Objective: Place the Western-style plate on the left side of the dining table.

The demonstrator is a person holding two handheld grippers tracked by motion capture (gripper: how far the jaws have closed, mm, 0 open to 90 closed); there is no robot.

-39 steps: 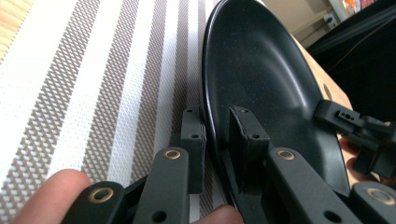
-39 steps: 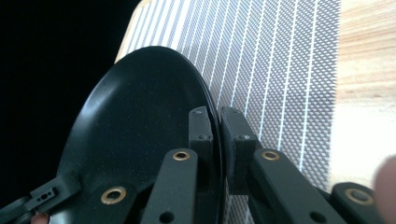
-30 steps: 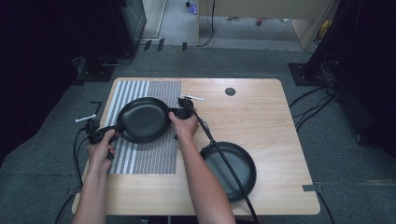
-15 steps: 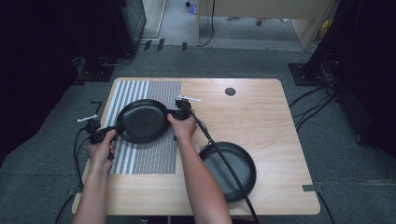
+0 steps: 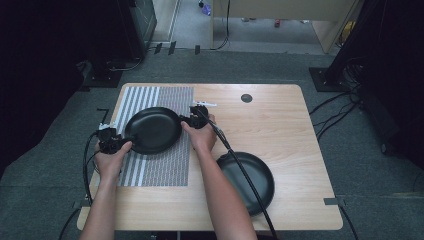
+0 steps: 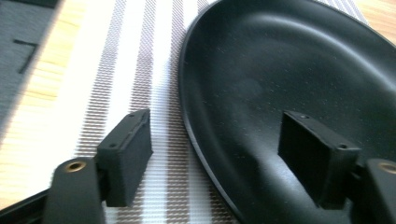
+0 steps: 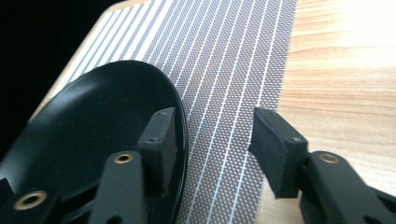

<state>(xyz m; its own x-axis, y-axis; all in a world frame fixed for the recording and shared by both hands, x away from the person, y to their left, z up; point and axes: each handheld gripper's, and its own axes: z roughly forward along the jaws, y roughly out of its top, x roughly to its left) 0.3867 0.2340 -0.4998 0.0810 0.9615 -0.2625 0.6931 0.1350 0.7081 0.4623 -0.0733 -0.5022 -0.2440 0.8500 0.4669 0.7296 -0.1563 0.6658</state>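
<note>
A black plate (image 5: 152, 130) lies on a grey-and-white striped mat (image 5: 165, 165) at the table's left. My left gripper (image 5: 123, 141) is at the plate's near-left rim and my right gripper (image 5: 186, 120) is at its right rim. In the left gripper view the left gripper (image 6: 219, 140) is open, one jaw over the mat (image 6: 154, 56) and the other over the plate (image 6: 289, 70). In the right gripper view the right gripper (image 7: 217, 142) is open too, straddling the rim of the plate (image 7: 93, 126), with its outer jaw above the mat (image 7: 224, 60).
A second black plate (image 5: 247, 182) sits on the wooden table (image 5: 280, 125) at the near right, with the right gripper's cable trailing across it. A small dark disc (image 5: 246, 98) lies near the far edge. Dark floor and cables surround the table.
The left gripper has shifted slightly right, toward the plate's rim. The plate and the right gripper stay where they were.
</note>
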